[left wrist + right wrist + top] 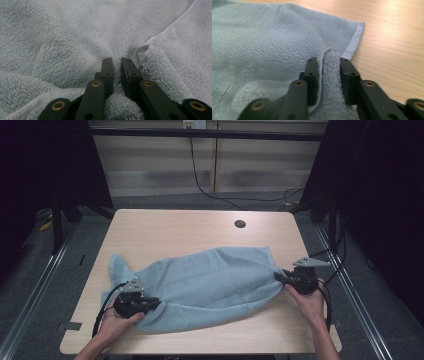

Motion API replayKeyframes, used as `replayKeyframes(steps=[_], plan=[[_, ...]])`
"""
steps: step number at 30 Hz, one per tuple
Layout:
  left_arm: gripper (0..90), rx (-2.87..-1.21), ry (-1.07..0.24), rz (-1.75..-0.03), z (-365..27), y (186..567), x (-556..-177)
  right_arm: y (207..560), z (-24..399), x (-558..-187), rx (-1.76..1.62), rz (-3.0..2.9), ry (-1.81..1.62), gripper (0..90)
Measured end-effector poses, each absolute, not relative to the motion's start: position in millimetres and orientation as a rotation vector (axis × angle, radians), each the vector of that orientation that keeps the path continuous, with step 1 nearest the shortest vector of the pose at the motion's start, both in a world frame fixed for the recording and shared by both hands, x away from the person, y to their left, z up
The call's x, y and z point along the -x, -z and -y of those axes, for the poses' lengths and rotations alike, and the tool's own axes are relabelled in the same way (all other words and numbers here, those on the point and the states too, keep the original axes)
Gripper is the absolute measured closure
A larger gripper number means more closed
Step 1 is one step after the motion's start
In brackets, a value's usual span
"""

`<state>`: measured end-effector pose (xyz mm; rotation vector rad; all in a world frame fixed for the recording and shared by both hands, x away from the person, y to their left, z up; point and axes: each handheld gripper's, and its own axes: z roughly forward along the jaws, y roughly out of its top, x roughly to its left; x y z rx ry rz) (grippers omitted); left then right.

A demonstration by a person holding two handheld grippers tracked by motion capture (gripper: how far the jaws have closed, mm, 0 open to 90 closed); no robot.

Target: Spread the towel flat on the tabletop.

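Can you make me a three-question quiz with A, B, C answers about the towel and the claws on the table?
1. Where is the right claw gripping the towel?
A. its right end
B. its middle
C. its far left corner

2. What colour is the towel?
A. red
B. light blue
C. yellow

3. How does the towel lie on the table?
A. neatly folded
B. rolled up
C. rumpled, stretched between the right claw and the left claw

Answers: 1 A, the fold sits in its jaws at the right end. 2 B, pale blue terry. 3 C, wrinkles run between both claws.
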<state>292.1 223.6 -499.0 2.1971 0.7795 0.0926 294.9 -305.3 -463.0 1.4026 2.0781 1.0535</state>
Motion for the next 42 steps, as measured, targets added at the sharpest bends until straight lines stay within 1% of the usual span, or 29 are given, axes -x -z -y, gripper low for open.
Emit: replayKeyframes(steps=[1,2,3,5,7,9,12,16,20,21,22,23,24,26,27,28,29,30,31,32,34,35,36,37,38,40,42], plan=[[80.5,-2.200,-0.087,-0.775,-224,499,-289,462,306,-292,-1.403,-2.073,-1.059,65.0],[80.0,-2.199,-0.067,-0.775,-225,498,-285,461,307,-289,-1.405,-2.063,-1.070,59.5],[79.4,-2.203,-0.055,-0.778,-226,498,-281,458,309,-285,-1.409,-2.056,-1.071,56.9],[78.0,-2.202,-0.041,-0.758,-228,496,-273,452,311,-275,-1.381,-2.049,-1.090,59.2],[74.5,-2.175,-0.017,-0.760,-231,491,-268,447,309,-264,-1.364,-2.039,-1.100,56.9],[73.2,-2.130,-0.001,-0.754,-234,484,-265,444,307,-253,-1.362,-2.043,-1.123,57.8],[71.6,-2.071,-0.008,-0.745,-238,472,-267,442,304,-237,-1.360,-2.053,-1.111,53.1],[68.7,-2.037,-0.034,-0.753,-239,457,-279,442,303,-224,-1.375,-2.053,-1.159,48.8],[66.4,-2.038,-0.104,-0.776,-238,450,-306,459,284,-218,-1.386,-2.152,-1.169,44.1],[65.8,-2.032,-0.104,-0.793,-238,450,-315,466,277,-218,-1.389,-2.187,-1.178,42.3],[64.0,-2.022,-0.096,-0.806,-239,451,-324,477,259,-217,-1.378,-2.270,-1.133,39.9],[64.0,-2.023,-0.095,-0.828,-239,452,-332,477,259,-217,-1.378,-2.270,-1.133,39.9],[60.6,-2.028,-0.099,-0.849,-239,455,-339,485,241,-216,-1.340,-2.343,-1.077,38.9],[59.0,-2.027,-0.096,-0.887,-238,462,-349,487,234,-217,-1.319,-2.367,-1.059,38.4],[57.1,-2.038,-0.094,-0.904,-237,466,-352,489,228,-218,-1.310,-2.385,-1.052,38.1],[52.6,-2.059,-0.096,-0.909,-235,471,-355,493,221,-221,-1.287,-2.410,-1.036,37.8],[52.6,-2.083,-0.096,-0.914,-233,475,-356,493,221,-221,-1.287,-2.410,-1.036,37.8],[50.4,-2.112,-0.108,-0.929,-231,479,-357,496,218,-222,-1.272,-2.419,-1.009,37.6],[47.4,-2.129,-0.124,-0.939,-230,483,-357,497,217,-222,-1.238,-2.413,-0.990,39.5],[46.7,-2.154,-0.127,-0.936,-229,487,-357,496,216,-222,-1.223,-2.411,-0.964,43.4],[48.5,-2.190,-0.138,-0.942,-227,491,-356,496,216,-224,-1.223,-2.395,-0.948,53.8],[54.5,-2.212,-0.137,-0.932,-226,492,-356,496,218,-225,-1.214,-2.394,-0.941,60.7],[62.4,-2.227,-0.141,-0.925,-224,493,-355,496,218,-228,-1.218,-2.391,-0.945,68.8],[66.8,-2.240,-0.156,-0.908,-223,493,-354,495,219,-231,-1.238,-2.389,-0.948,77.8],[75.9,-2.243,-0.145,-0.891,-222,493,-353,496,221,-236,-1.233,-2.384,-0.959,82.9],[81.8,-2.255,-0.130,-0.872,-220,493,-350,496,223,-247,-1.249,-2.396,-0.972,84.3],[83.2,-2.253,-0.081,-0.861,-219,493,-347,495,223,-260,-1.238,-2.385,-0.922,85.1]])
